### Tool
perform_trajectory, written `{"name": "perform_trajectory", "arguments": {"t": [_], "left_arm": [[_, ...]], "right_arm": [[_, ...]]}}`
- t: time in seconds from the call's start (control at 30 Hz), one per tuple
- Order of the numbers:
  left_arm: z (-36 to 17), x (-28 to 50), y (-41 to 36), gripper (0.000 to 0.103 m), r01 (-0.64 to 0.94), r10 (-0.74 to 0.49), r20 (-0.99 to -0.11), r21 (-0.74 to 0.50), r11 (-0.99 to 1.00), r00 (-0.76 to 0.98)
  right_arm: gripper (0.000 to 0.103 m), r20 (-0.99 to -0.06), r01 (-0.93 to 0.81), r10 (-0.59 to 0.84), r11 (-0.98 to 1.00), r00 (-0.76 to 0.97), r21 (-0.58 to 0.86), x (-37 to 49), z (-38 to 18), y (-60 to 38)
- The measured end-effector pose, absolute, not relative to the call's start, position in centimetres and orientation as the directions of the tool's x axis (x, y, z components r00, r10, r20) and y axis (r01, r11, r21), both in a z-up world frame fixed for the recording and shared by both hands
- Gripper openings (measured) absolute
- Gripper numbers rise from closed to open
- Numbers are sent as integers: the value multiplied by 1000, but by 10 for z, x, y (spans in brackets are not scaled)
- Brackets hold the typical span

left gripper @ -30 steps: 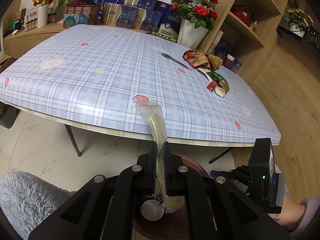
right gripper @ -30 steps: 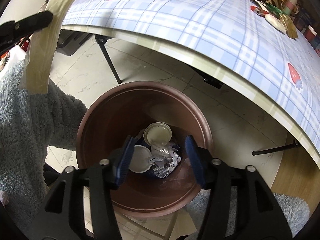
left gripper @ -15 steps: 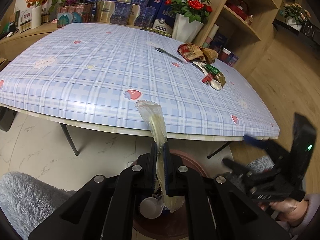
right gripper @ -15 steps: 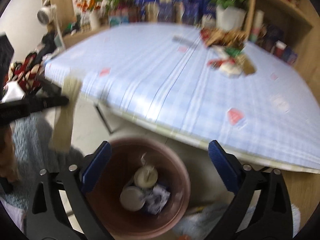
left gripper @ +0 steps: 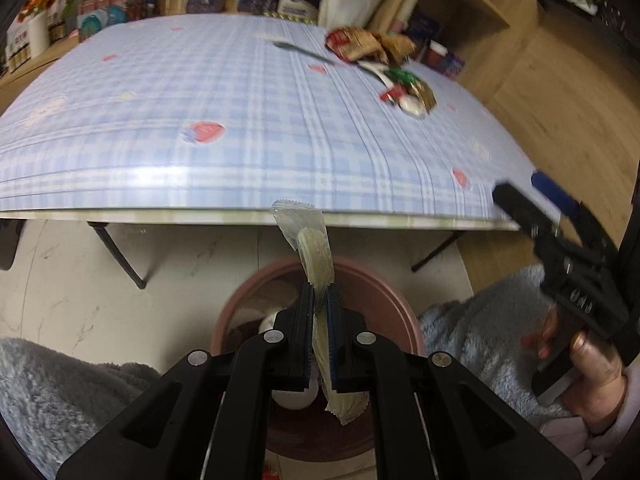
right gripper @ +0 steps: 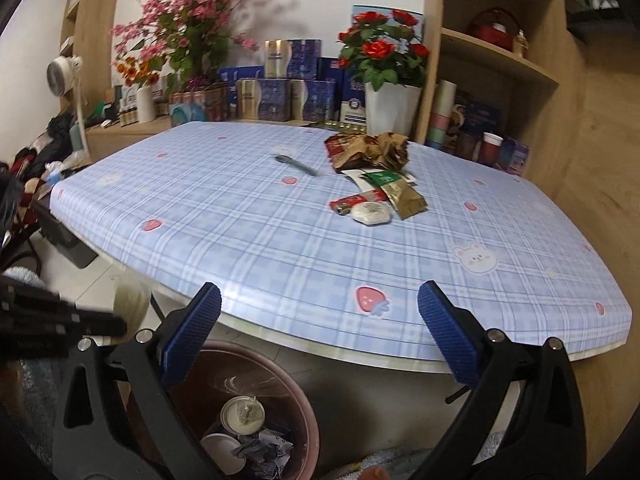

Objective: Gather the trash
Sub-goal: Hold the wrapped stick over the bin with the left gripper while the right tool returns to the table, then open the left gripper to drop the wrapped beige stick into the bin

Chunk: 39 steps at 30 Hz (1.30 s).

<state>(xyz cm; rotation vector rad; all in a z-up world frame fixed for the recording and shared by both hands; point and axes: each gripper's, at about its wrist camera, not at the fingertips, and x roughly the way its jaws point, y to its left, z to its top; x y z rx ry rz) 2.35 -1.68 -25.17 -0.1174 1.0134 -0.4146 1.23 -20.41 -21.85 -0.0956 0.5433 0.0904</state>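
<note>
My left gripper (left gripper: 319, 306) had its fingers (left gripper: 306, 320) clamped on a long clear wrapper (left gripper: 316, 248), which stood up between them and hung below them, right above the brown bin (left gripper: 384, 300) on the floor at the near edge of the worktop (left gripper: 240, 128). My right gripper (right gripper: 318, 320) pointed over the worktop with its blue fingers (right gripper: 192, 332) spread wide and nothing between them. Inside the bin I could see lids and crumpled scraps (right gripper: 256, 448). More trash lay on the checked cloth: a crumpled brown bag (right gripper: 370, 150), a few sachets (right gripper: 394, 190), a small white packet (right gripper: 372, 213) just beside them and a pen (right gripper: 296, 164) a little apart.
</note>
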Motion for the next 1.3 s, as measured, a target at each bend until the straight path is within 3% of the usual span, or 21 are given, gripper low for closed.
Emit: {"name": "perform_trajectory", "arguments": {"t": [0.37, 0.43, 0.47, 0.5, 0.57, 0.7, 0.9, 1.3], "left_arm": [[-286, 19, -85, 8, 486, -415, -877, -261, 834, 243], [-290, 19, -89, 29, 497, -438, -875, -292, 817, 205], [-290, 18, -91, 53, 503, -438, -875, -290, 814, 204], [-289, 17, -91, 63, 507, -442, -870, -287, 813, 216], [-286, 17, -90, 67, 507, -446, -862, -280, 815, 241], [-275, 22, -72, 86, 447, -434, -838, -266, 854, 330], [-251, 27, -39, 95, 303, -349, -775, -212, 929, 527], [-220, 25, 5, 97, 134, -201, -675, -150, 980, 710]], "right_arm": [[97, -506, -34, 57, 998, 860, 54, 13, -221, -240], [97, -508, -26, 57, 997, 860, 68, 13, -222, -243], [97, -509, -22, 57, 997, 859, 76, 13, -223, -246], [97, -510, -17, 57, 996, 858, 83, 12, -224, -248], [97, -514, -7, 55, 996, 856, 94, 12, -225, -252], [97, -521, 7, 51, 994, 852, 108, 13, -226, -255], [97, -534, -4, 53, 996, 844, 92, 16, -228, -248], [97, -558, -31, 45, 999, 829, 34, 18, -234, -234]]}}
